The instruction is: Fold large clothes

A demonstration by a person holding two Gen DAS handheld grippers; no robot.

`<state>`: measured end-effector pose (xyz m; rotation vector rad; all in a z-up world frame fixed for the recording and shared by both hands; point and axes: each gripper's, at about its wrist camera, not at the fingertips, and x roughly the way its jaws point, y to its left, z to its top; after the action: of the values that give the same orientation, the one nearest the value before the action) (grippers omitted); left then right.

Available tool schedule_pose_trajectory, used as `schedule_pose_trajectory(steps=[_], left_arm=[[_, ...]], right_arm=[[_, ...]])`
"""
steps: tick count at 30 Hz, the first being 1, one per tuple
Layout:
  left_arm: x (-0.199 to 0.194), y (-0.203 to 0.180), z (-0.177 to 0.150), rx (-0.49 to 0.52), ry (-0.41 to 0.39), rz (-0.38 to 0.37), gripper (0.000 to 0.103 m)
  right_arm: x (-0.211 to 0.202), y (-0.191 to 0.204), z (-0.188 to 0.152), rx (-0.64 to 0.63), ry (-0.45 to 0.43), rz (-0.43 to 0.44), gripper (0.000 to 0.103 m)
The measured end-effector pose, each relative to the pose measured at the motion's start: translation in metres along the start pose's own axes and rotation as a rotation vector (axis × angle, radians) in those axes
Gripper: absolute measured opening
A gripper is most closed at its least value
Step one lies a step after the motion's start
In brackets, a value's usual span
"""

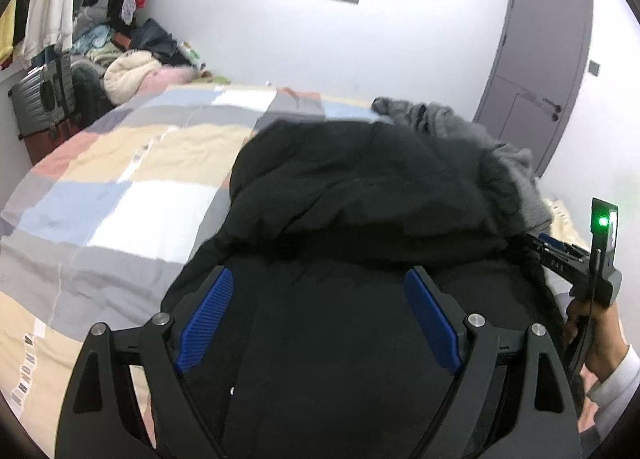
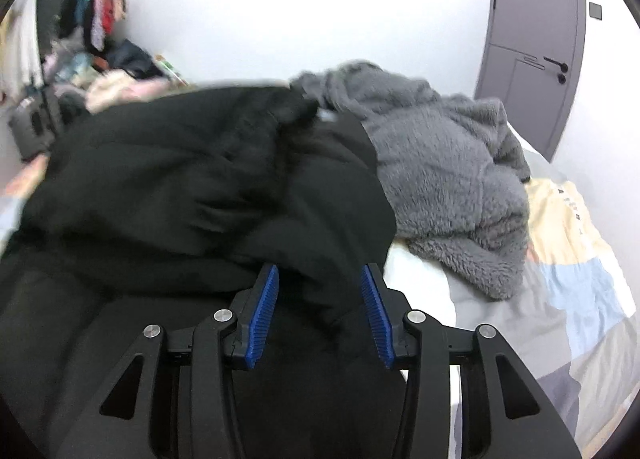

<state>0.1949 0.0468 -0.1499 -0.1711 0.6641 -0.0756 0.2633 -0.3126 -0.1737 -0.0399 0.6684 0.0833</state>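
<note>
A large black garment point(image 1: 360, 187) lies bunched on the bed with a fold doubled over toward me. It also fills the left of the right wrist view point(image 2: 180, 179). My left gripper point(image 1: 320, 283) is open, its blue pads wide apart above the black cloth. My right gripper point(image 2: 320, 283) is open, with black cloth lying between its blue pads. The right gripper's body point(image 1: 592, 263) shows at the right edge of the left wrist view, held by a hand.
A grey fleece garment point(image 2: 448, 187) lies on the bed right of the black one. The bed has a patchwork quilt point(image 1: 120, 199). A pile of clothes point(image 1: 128, 67), hanging clothes and a suitcase point(image 1: 40, 99) stand far left. A grey door point(image 1: 536, 71) is at the right.
</note>
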Motion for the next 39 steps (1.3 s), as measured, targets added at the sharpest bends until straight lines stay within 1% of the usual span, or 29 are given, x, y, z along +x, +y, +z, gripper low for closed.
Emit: schedule_pose_trajectory(steps=[4,5,10,14,17,18,21,23,27,28,30,32,35,36,39], left_arm=[[-0.039,-0.009,0.011,-0.005,-0.039,-0.04,0.088],[-0.05,-0.011,0.013,-0.005,-0.049,-0.053,0.088],[-0.105,-0.017,0.021,0.012,-0.105,-0.054,0.088],[-0.145,-0.011,0.021,-0.02,-0.133,-0.09,0.088],[-0.165,-0.008,0.016,-0.029,-0.128,-0.099,0.088],[-0.169,-0.007,0.015,-0.031,-0.124,-0.101,0.089],[-0.173,-0.002,0.005,-0.027,-0.089,-0.1,0.089],[-0.172,0.006,-0.004,-0.03,-0.049,-0.096,0.089],[-0.158,0.032,-0.019,-0.071,0.061,-0.106,0.089],[-0.154,0.037,-0.022,-0.082,0.086,-0.108,0.089],[-0.14,0.052,-0.03,-0.104,0.164,-0.115,0.089],[-0.131,0.062,-0.038,-0.125,0.222,-0.124,0.089],[-0.107,0.083,-0.052,-0.208,0.335,-0.149,0.091],[-0.094,0.091,-0.058,-0.245,0.388,-0.17,0.091],[-0.068,0.106,-0.074,-0.33,0.495,-0.194,0.091]], right_arm=[[-0.067,0.007,0.015,0.045,-0.086,0.057,0.04],[-0.077,0.007,0.018,0.046,-0.098,0.06,0.04],[-0.157,0.013,0.029,0.04,-0.181,0.09,0.04],[-0.204,0.011,0.035,0.042,-0.222,0.116,0.04],[-0.231,0.012,0.029,0.027,-0.222,0.118,0.041],[-0.238,0.012,0.025,0.025,-0.215,0.121,0.043],[-0.252,0.01,0.012,0.017,-0.175,0.135,0.043],[-0.259,0.005,0.0,0.015,-0.139,0.145,0.044],[-0.26,-0.008,-0.022,0.043,-0.021,0.198,0.044],[-0.255,-0.015,-0.029,0.063,0.028,0.22,0.044],[-0.252,-0.025,-0.04,0.091,0.094,0.246,0.044],[-0.243,-0.036,-0.052,0.111,0.172,0.267,0.044],[-0.225,-0.054,-0.07,0.132,0.274,0.279,0.045],[-0.218,-0.061,-0.076,0.151,0.31,0.286,0.048],[-0.196,-0.077,-0.095,0.207,0.4,0.338,0.051]])
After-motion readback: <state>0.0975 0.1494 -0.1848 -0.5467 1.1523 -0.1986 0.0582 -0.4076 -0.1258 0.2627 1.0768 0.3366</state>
